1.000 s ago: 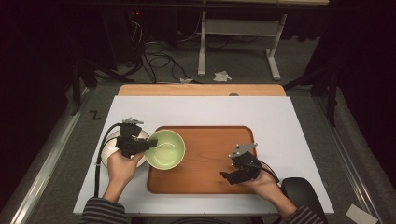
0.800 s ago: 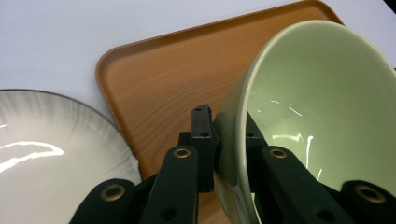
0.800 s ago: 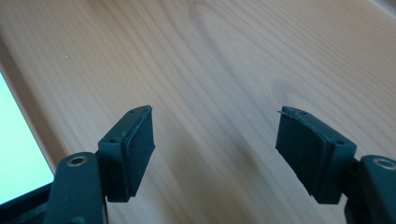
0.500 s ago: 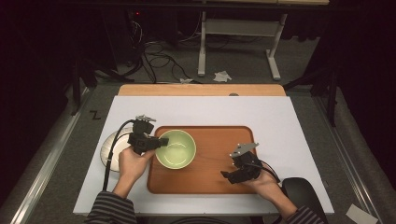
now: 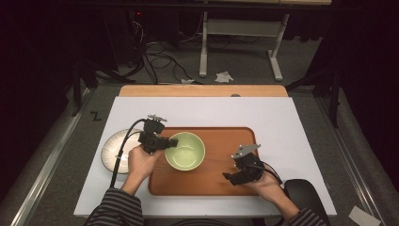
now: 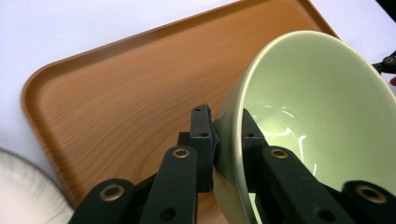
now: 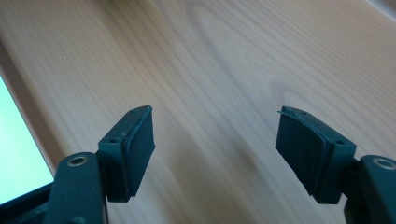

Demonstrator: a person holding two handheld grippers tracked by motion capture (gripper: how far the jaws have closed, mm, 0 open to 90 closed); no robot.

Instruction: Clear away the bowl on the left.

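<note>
Across the middle of the high view, lying flat and pale: white desk (image 5: 291, 122), with a strip of bare wood (image 5: 202, 90) along its far edge. Sitting on the desk nearer the person's side, wooden tray (image 5: 226, 141), long side running left to right, rim raised and corners rounded. Resting just off the tray's left end, touching or nearly so, white ribbed plate (image 5: 110, 150), partly hidden under the left hand and cable. Sitting over the left half of the tray, light green bowl (image 5: 185, 150), empty and glossy inside, tilting in the left gripper view (image 6: 322, 116) with its mouth turned aside. Clamping the bowl's left rim, left gripper (image 5: 170, 142), one pad outside the wall and one inside, as seen close up (image 6: 226, 135). Hovering low over the tray's right front part, right gripper (image 5: 230, 178), pointing left towards the bowl, well apart from it; spreading wide with nothing between the pads (image 7: 215, 144), bare wood grain showing beneath.
</note>
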